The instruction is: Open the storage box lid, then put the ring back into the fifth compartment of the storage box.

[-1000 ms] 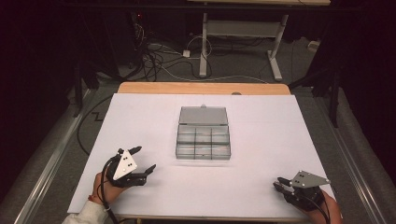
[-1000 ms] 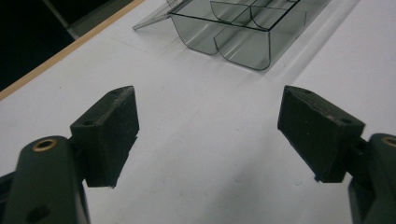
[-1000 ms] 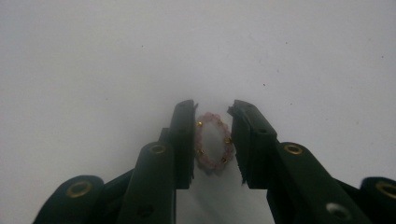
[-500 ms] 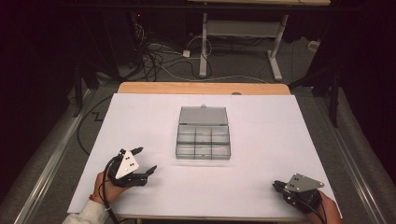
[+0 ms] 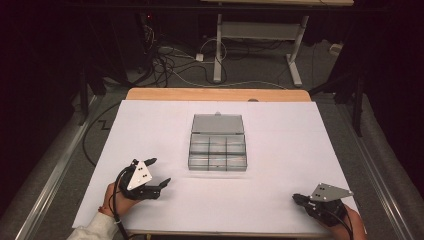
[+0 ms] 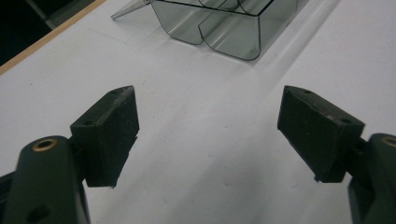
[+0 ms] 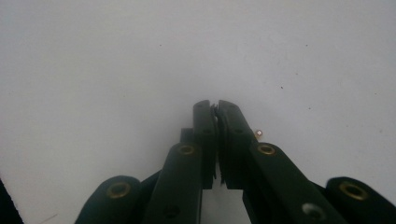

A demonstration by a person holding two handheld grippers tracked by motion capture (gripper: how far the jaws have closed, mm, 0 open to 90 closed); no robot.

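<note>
A clear, smoke-tinted plastic compartment box (image 5: 218, 148) is seen at the middle of the white surface (image 5: 280, 150), its lid folded back flat on the far side and its compartments laid out in rows of three; whether anything lies in them cannot be told. The left gripper (image 5: 159, 172) is held in a hand (image 5: 116, 200) at the near left of the surface, near the box but apart from it, with its jaws spread wide and nothing between them. In the left gripper view the two black pads are seen far apart over bare white surface, and a rounded corner of the box (image 6: 219, 28) is seen ahead of them, beyond the tips. The right gripper (image 5: 296, 198) is held at the near right edge of the surface, well apart from the box, with its grey three-cornered plate (image 5: 330, 191) on top. Its jaws have just been closing, and in the right gripper view (image 7: 215, 106) they are seen pressed together with only a thin seam left and nothing caught between them. A tiny pale bead-like speck (image 7: 258, 133) is seen just beside the right-hand jaw in that view; what it is cannot be told. Beyond the far wooden edge of the surface, cables (image 5: 170, 60) and a white frame (image 5: 260, 40) are seen on the dark floor.
</note>
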